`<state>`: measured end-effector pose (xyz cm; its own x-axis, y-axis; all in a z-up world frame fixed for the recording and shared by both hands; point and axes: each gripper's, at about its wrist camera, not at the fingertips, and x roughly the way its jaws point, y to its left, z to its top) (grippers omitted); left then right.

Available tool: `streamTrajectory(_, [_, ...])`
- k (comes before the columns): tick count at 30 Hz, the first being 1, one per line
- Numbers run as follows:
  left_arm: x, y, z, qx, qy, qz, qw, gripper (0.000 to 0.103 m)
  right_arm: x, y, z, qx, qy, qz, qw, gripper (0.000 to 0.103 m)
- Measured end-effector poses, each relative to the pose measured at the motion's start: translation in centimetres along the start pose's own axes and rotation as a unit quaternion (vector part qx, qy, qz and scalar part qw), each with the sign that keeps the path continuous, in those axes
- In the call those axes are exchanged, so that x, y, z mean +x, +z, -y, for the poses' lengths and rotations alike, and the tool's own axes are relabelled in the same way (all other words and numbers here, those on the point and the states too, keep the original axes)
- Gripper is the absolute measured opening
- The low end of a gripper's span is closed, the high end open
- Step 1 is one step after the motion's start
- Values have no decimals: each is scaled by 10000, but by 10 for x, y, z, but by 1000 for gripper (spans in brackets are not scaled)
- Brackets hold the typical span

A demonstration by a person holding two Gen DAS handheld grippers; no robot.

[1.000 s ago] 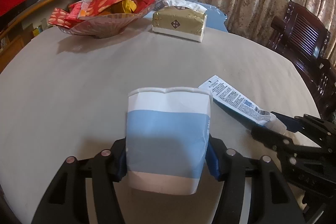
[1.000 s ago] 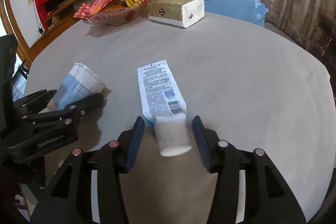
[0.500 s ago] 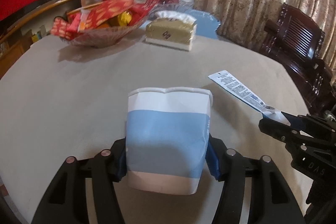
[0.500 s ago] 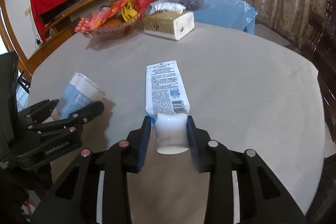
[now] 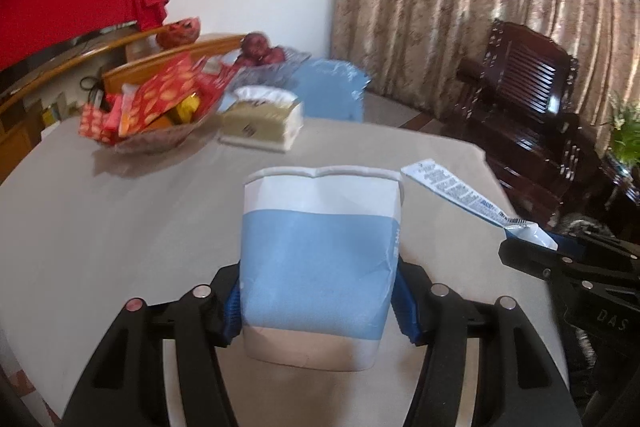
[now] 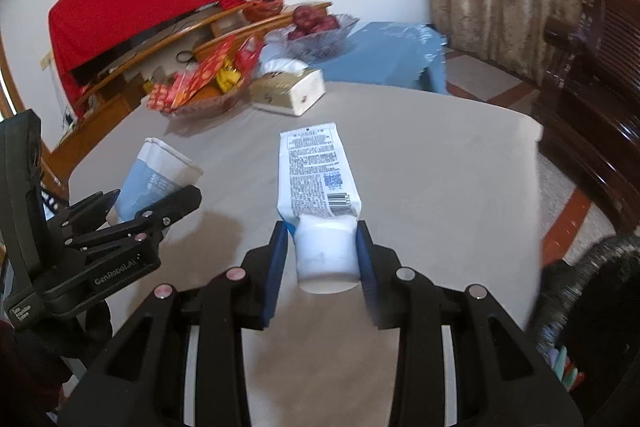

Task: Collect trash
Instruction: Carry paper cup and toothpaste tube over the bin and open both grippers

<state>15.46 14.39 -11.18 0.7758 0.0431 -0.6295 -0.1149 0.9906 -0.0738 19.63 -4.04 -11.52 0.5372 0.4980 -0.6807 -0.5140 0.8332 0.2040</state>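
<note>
Round table (image 5: 100,227) now sits lower in both views than a second ago: both grippers have risen. Snack bowl (image 5: 160,139) and tissue box (image 5: 262,125) untouched at far side. Left gripper (image 5: 320,301) clenched on squashed cup (image 5: 320,251), airborne. Right gripper (image 6: 326,255) clamped on tube (image 6: 316,175) cap, which hung loose between jaws before. Both trash pieces secured; bin not visible.

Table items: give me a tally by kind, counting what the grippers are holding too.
Paper cup, in the left gripper: 1
Squeeze tube, in the right gripper: 1
Glass bowls, snack packets and red fruit: 2
Tissue box: 1
Total: 5
</note>
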Motion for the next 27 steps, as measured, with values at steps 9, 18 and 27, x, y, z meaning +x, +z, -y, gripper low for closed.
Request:
streamTrajectory(9, [-24,6,62,232,-593,177,9978,59,-70,-22,37,358,-296,354,9983,33])
streamTrajectory(18, [-30,6,138,646,-1206,184,9904,59,-141,-49,85,791,-818,768,9905,33])
streamTrajectory(27, [-27,3,222,1161,-1889,57,9751,59,-199,-86,144,1173,-1536,953,9765,33])
